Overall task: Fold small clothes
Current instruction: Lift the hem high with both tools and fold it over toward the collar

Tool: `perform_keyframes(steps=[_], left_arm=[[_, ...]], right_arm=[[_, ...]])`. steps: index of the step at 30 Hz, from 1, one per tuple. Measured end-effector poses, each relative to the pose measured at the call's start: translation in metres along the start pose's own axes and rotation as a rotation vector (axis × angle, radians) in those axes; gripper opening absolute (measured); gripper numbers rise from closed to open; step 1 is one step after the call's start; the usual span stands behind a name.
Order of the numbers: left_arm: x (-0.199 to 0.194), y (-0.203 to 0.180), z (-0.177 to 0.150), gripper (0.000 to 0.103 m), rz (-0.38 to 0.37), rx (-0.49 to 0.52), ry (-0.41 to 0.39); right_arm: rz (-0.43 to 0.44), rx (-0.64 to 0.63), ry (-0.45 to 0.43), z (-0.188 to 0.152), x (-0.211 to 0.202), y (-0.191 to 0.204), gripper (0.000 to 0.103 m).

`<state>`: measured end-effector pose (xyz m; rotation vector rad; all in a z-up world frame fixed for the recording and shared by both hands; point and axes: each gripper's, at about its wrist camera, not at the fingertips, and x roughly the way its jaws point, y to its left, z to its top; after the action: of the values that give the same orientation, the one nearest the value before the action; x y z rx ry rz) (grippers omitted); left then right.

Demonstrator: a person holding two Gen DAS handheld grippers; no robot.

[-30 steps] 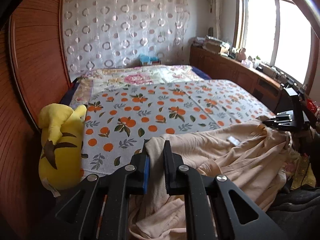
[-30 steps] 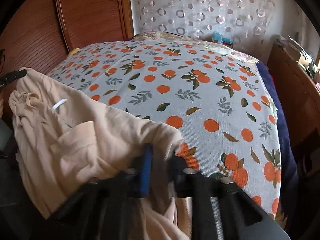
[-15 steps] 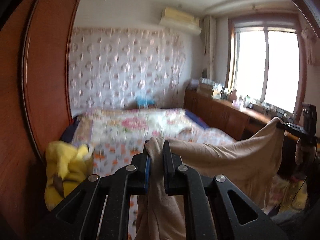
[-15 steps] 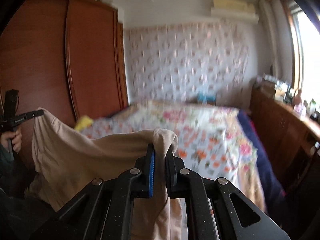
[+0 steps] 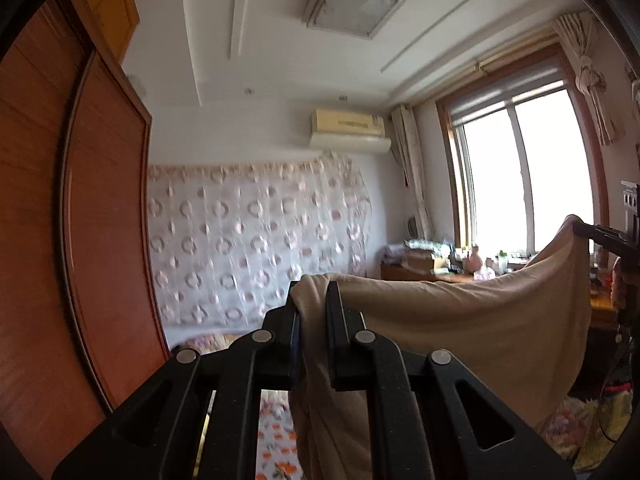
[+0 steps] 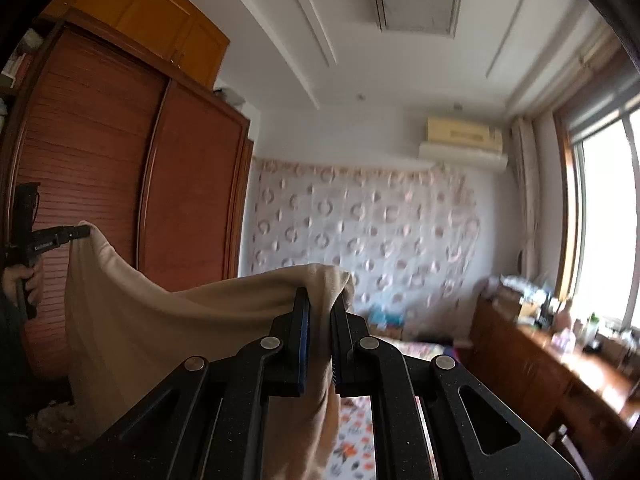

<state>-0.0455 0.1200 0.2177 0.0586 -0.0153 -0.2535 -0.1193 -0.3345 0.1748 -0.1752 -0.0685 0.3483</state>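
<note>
A beige garment hangs in the air, stretched between both grippers. My left gripper is shut on one top corner, with cloth bunched between its pads. At the far right of the left wrist view the right gripper pinches the other corner. In the right wrist view my right gripper is shut on its corner of the garment. The left gripper holds the far corner at the left, gripped by a hand. The cloth sags between them and hangs down out of view.
The bed with the orange-print cover lies far below. A tall red-brown wardrobe stands at the left. A patterned curtain covers the far wall. A cluttered wooden counter runs under the window at the right.
Both grippers have risen high with the garment, lifting it off the bed. They have tipped up to level, so the views now show wall and ceiling. The cloth hangs spread between them.
</note>
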Motion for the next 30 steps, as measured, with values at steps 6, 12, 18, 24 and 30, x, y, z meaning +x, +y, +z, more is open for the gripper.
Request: perform_keyframes(steps=[6,12,18,24,30], left_arm=[[-0.019,0.007,0.038,0.011,0.023,0.017,-0.094],[-0.026,0.005,0.035,0.011,0.023,0.026,-0.112],[-0.026,0.001,0.033,0.011,0.017,0.023,-0.113],[-0.003,-0.009,0.035,0.011,0.023,0.035,-0.079],[0.063,-0.012,0.003,0.011,0.062,0.055,0.015]], right_arm=[[-0.041,-0.089,-0.072,0.055,-0.023,0.019,0.009],[-0.068,-0.104,-0.065,0.057,-0.027,0.024,0.009],[-0.080,-0.116,-0.039,0.038,-0.009,0.044,0.009],[-0.095,-0.134,0.026,0.036,0.015,0.036,0.009],[-0.108,-0.134,0.165,0.008,0.087,0.026,0.009]])
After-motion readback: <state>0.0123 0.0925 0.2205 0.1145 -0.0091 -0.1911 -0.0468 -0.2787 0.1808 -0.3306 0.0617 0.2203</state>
